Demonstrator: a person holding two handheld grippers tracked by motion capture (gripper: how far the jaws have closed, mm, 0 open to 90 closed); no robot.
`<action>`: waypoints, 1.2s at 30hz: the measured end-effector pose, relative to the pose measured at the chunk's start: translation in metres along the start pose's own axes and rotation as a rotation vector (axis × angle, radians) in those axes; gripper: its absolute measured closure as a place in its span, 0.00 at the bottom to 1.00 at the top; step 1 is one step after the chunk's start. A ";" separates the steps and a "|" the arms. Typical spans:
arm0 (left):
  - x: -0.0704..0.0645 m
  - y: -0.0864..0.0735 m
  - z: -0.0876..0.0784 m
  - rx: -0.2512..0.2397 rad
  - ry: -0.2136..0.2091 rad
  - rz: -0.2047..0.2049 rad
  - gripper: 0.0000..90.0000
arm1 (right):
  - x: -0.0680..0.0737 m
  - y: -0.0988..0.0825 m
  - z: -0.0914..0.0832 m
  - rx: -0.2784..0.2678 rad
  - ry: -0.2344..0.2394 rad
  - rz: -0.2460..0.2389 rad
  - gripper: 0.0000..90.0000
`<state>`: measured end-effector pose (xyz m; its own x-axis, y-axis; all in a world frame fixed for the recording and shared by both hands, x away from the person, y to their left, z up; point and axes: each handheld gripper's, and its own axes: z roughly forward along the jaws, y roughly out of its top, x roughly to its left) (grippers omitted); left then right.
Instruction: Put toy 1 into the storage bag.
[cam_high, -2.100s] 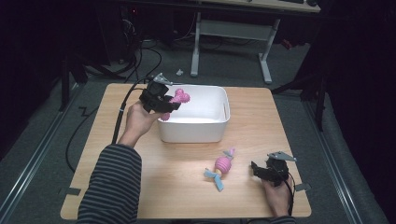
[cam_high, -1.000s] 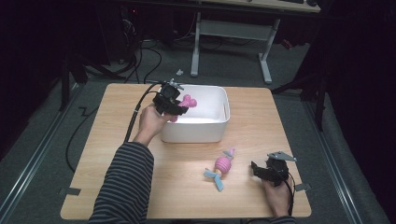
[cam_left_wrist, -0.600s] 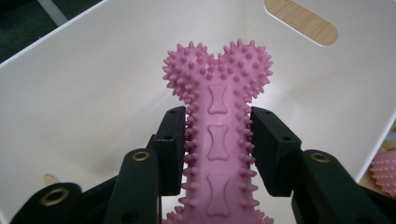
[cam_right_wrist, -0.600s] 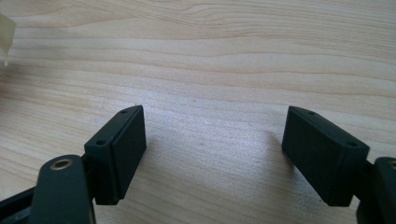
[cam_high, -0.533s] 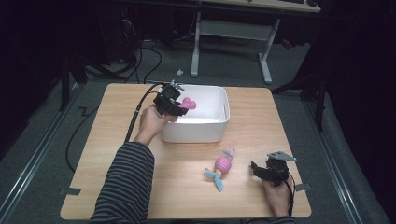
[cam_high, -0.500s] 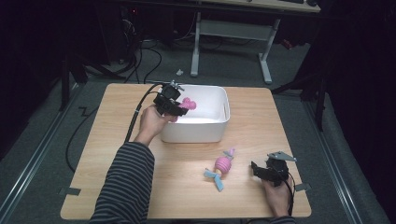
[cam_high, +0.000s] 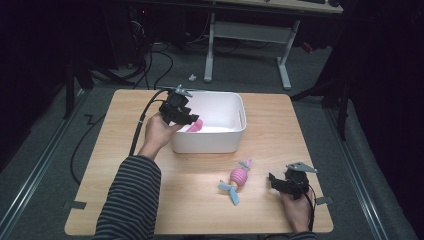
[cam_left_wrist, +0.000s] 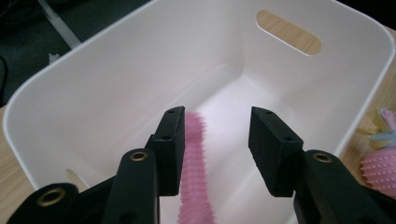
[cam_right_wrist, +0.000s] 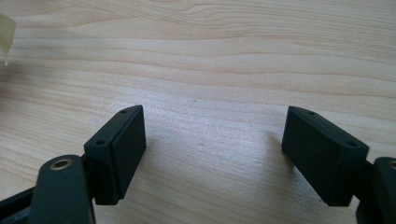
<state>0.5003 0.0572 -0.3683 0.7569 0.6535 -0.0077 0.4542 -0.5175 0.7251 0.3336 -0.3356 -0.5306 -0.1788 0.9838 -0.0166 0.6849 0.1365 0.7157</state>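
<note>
Left gripper: jaws apart above the white bin, far left.
Pink spiky toy: inside the bin, likely soft; grip mid-length.
Second spiky toy: on the table, near right.
Right gripper: jaws apart, empty.

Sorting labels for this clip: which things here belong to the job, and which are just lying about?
In the job:
white bin
spiky pink toy dropping into it
pink-and-blue toy on the table
left tongs, open
right tongs, open

Lying about:
desk frame
floor cables
</note>
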 end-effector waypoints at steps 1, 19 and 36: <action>0.000 0.000 -0.004 -0.011 0.002 0.000 0.63 | 0.000 0.000 0.000 0.000 0.000 0.000 0.24; 0.004 -0.031 -0.061 -0.140 0.060 -0.036 0.59 | 0.000 0.000 0.000 0.001 -0.001 -0.001 0.24; 0.006 -0.068 -0.087 -0.188 0.087 -0.097 0.54 | 0.000 0.000 0.000 0.003 0.000 -0.002 0.25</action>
<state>0.4328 0.1442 -0.3577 0.6667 0.7448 -0.0299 0.4214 -0.3435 0.8393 0.3334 -0.3353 -0.5304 -0.1801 0.9835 -0.0175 0.6868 0.1385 0.7136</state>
